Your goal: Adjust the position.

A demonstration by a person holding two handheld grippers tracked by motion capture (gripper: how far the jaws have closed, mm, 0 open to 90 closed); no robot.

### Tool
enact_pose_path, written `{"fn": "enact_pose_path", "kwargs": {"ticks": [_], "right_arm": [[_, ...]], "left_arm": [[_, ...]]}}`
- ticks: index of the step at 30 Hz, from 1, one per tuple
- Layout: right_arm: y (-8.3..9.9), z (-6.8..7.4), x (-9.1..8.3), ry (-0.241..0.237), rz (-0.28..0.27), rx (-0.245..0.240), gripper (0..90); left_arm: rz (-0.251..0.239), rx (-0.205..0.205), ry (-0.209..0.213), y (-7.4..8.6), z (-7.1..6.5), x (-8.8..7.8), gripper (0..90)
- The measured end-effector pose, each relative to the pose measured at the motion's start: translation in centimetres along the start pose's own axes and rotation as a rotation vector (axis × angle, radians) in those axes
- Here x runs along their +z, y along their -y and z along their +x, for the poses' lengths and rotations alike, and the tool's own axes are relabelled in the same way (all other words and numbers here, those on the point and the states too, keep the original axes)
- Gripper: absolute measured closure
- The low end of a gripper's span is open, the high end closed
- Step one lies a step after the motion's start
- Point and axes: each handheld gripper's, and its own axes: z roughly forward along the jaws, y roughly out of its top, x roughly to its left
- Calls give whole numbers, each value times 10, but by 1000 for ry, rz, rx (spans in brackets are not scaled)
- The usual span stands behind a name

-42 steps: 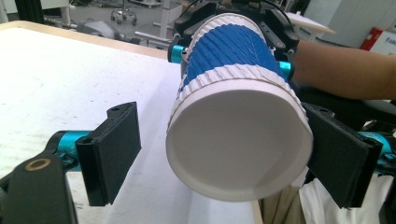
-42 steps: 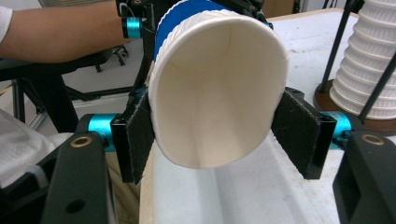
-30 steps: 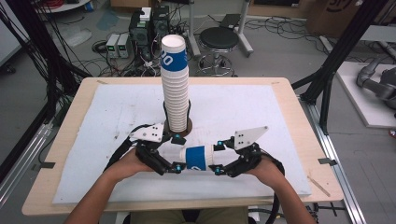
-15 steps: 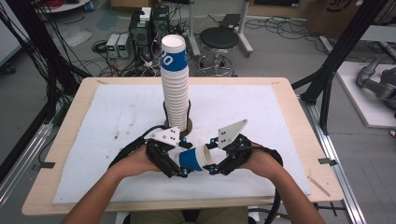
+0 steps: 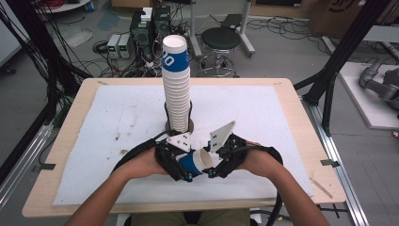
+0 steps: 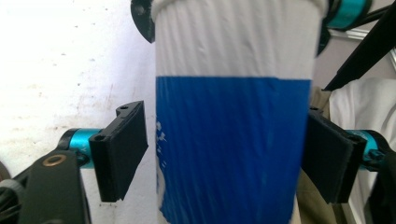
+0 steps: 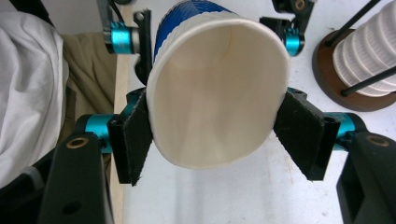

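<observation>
Now mid-handover: paper cup lying sideways above table near front edge, right gripper clamped at rim, left gripper just closing around base, one pad not touching. Stack behind.

The two hands have come closer together — the left gripper and the right gripper were spread wide along the near edge of the table, and now they sit tight side by side. The cup lay flat between them before; now it is tipped, with its open mouth turned up and to the right. The left jaws have just been closing around the cup's blue part — one pad is not touching it yet.
</observation>
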Motion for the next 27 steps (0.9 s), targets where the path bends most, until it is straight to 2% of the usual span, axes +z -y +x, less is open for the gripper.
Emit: {"fn": "enact_pose_path", "kwargs": {"ticks": [8,15,21,27], "right_arm": [[-4,2,4,0,50,-15,313],[-5,2,6,-6,66,-17,311],[-6,1,6,-11,73,-23,312],[-6,1,5,-12,71,-16,285]], "left_arm": [[35,-9,14,0,1,6,239],[39,-3,32,0,0,9,272],[36,6,42,1,0,11,303],[-13,5,42,5,0,10,296]]}}
